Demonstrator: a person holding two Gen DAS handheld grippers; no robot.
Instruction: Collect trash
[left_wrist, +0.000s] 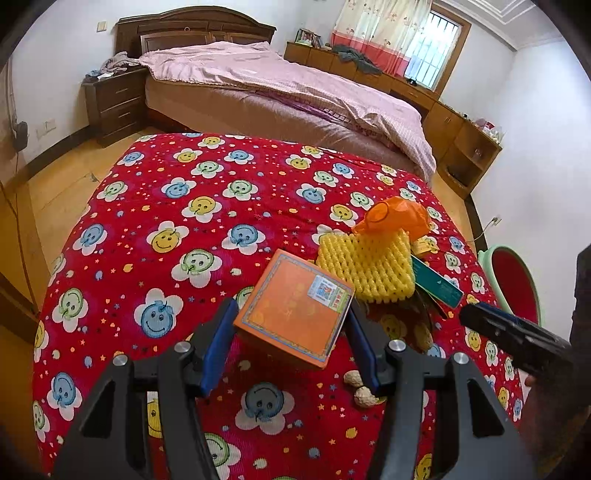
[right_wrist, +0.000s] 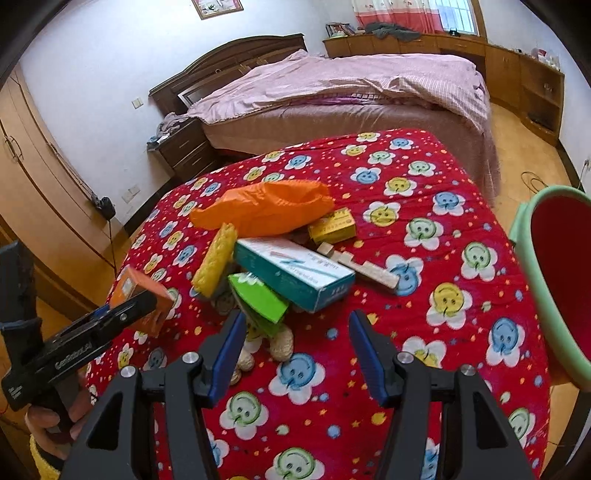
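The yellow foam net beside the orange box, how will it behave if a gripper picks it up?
The yellow foam net looks like open mesh, so it probably squashes between the pads and weighs little. It leans on the pile, so lifting it may nudge the orange bag. It likely won't roll.

Between the left tool's (left_wrist: 291, 325) matt blue pads, a smooth cardboard box (left_wrist: 293, 308); ahead, rough foam netting (left_wrist: 369, 269) on ribbed cloth (left_wrist: 184, 221).

Soft, even daylight enters through the curtained window (left_wrist: 424, 48) beyond the bed, brightest at its panes, which are nearly washed out. Shadows stay faint. Both fisheye views bend straight lines strongly away from that window and darken to black at the corners; focus is mostly sharp.
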